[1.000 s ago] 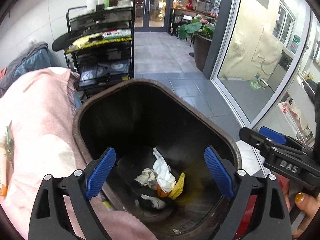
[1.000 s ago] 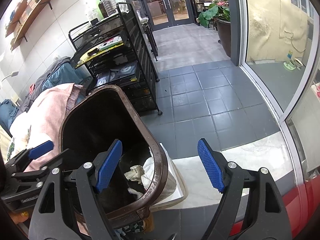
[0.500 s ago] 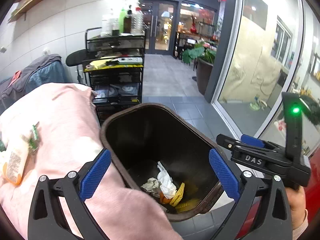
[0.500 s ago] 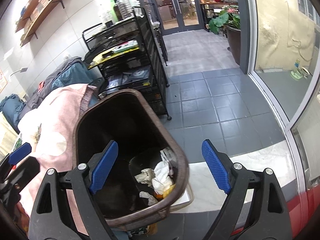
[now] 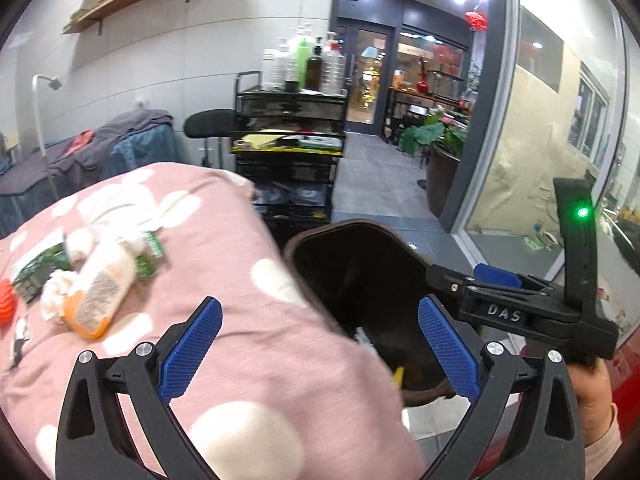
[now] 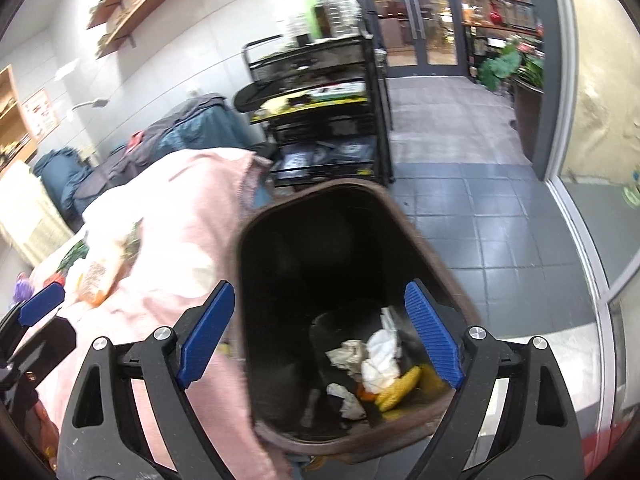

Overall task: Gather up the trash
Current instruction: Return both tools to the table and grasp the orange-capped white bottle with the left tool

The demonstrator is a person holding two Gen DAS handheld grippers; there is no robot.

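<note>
A shop, maybe a beauty or massage place.
A black cart (image 5: 290, 148) holds bottles (image 5: 304, 66), covered beds (image 5: 116, 148) line the wall, and glass doors (image 6: 420, 20) open onto a mall.

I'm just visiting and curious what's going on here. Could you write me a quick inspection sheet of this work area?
Surface: pink spotted blanket.
Job's things: brown bin beside it, holding crumpled tissues and yellow scraps; wrappers and orange packet lie on the blanket.
Clutter: nothing seen.
Grippers: left gripper and right gripper both open, empty.
Cables: nothing seen.
Surroundings: black cart with bottles, potted plant, glass doors.
</note>
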